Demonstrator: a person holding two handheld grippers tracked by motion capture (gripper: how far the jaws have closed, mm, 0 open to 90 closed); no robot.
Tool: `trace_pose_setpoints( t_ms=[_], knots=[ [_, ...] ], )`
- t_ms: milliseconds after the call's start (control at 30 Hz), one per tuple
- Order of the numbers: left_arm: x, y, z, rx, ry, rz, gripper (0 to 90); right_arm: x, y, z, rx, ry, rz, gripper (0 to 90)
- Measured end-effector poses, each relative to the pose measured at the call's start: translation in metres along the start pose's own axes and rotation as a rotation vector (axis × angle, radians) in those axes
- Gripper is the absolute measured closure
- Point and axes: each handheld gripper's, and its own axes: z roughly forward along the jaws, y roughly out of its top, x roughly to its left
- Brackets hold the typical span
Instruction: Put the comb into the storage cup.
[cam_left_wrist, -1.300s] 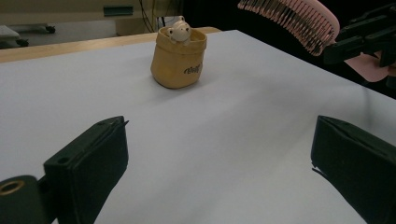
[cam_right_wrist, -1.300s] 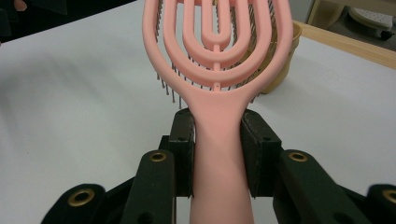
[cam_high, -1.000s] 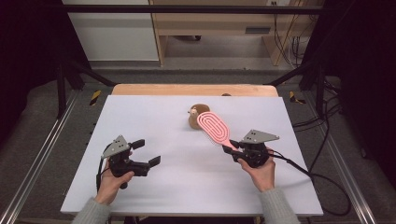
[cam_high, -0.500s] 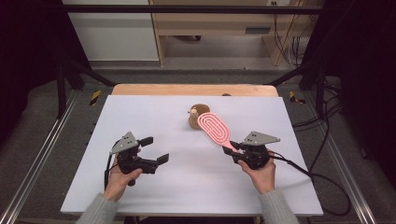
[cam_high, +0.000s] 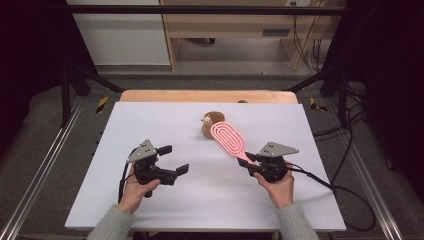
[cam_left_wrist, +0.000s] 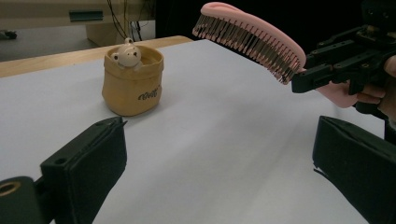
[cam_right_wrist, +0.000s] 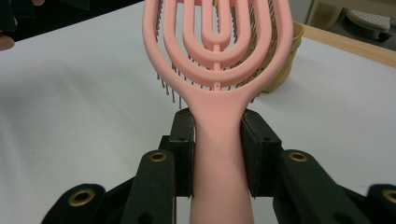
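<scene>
A pink hairbrush (cam_high: 229, 140) (cam_right_wrist: 218, 70) (cam_left_wrist: 252, 39) hangs above the white table (cam_high: 165, 120), bristles down, its handle clamped in my right gripper (cam_high: 245, 160) (cam_right_wrist: 217, 140), which is shut on it. The brush head reaches toward a small tan pot (cam_high: 210, 125) (cam_left_wrist: 133, 84) with a bear figure on its rim. My left gripper (cam_high: 172, 160) (cam_left_wrist: 219, 168) is open with nothing between its jaws, held over the table's left half and pointing toward the pot and the brush. In the left gripper view the right gripper (cam_left_wrist: 345, 60) is at the upper right.
A wooden strip (cam_high: 205, 95) runs along the table's far edge. Black frame rails and cables (cam_high: 345, 187) flank the table at both sides. A wooden shelf unit (cam_high: 225, 30) stands on the floor beyond.
My left gripper has moved rightward, toward the table's middle. The right gripper and the brush have stayed in place.
</scene>
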Motion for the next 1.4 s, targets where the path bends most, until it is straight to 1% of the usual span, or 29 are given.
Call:
trace_pose_setpoints(
  t_ms=[133, 267, 500, 767, 1400],
  knots=[
    [-0.001, 0.003, 0.003, -0.003, -0.009, -0.003, 3.0, 0.0, 0.0, 0.0, 0.0, -0.001, 0.0, 68.4],
    [-0.004, 0.006, 0.007, 0.001, -0.011, 0.004, 3.0, 0.001, 0.0, 0.0, -0.003, 0.003, 0.001, 68.4],
    [-0.006, 0.008, 0.012, 0.001, -0.015, 0.001, 2.9, 0.001, 0.0, 0.0, -0.007, 0.002, -0.001, 68.4],
    [-0.008, 0.009, 0.018, -0.004, -0.026, -0.011, 2.9, 0.001, 0.0, 0.001, -0.005, 0.004, -0.001, 68.4],
    [-0.018, 0.017, 0.033, -0.007, -0.051, -0.02, 2.7, 0.002, 0.0, 0.0, -0.008, 0.001, -0.001, 68.4]
  ],
)
